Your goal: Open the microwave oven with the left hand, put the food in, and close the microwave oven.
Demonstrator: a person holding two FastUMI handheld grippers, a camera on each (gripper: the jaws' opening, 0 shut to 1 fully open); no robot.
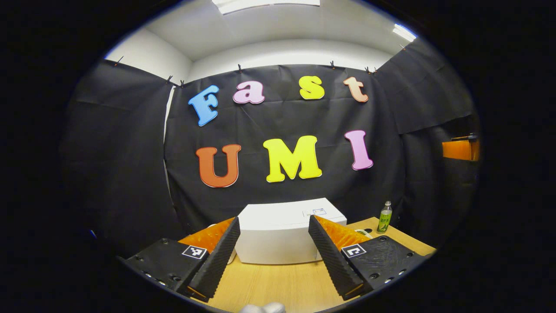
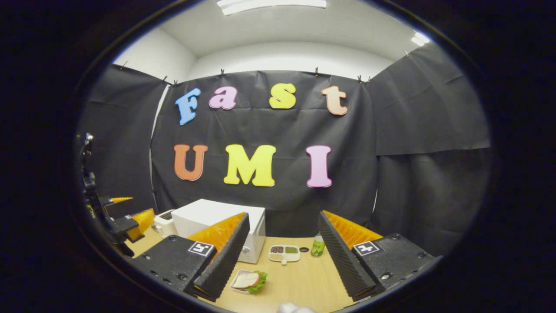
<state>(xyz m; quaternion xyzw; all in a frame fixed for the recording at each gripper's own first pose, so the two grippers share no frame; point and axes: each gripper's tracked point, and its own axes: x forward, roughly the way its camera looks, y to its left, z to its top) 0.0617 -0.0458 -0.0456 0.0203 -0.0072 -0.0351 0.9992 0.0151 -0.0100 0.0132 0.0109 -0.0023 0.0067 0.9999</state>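
Note:
A white microwave oven (image 1: 282, 232) stands closed at the back of the wooden table, straight ahead of my left gripper (image 1: 274, 250), which is open with nothing between its fingers. In the right gripper view the microwave oven (image 2: 217, 221) sits to the left, and a sandwich with lettuce on a small white dish (image 2: 247, 281) lies on the table in front of it. My right gripper (image 2: 282, 252) is open and held above the table, with the sandwich low between its fingers but apart from them. The left gripper (image 2: 130, 224) appears at the far left.
A green bottle (image 1: 384, 217) stands right of the microwave. A divided white tray of condiments (image 2: 284, 253) and a green can (image 2: 318, 246) sit behind the sandwich. A white toaster (image 2: 164, 222) stands left of the microwave. Black cloth walls close in the wooden table (image 2: 304, 282).

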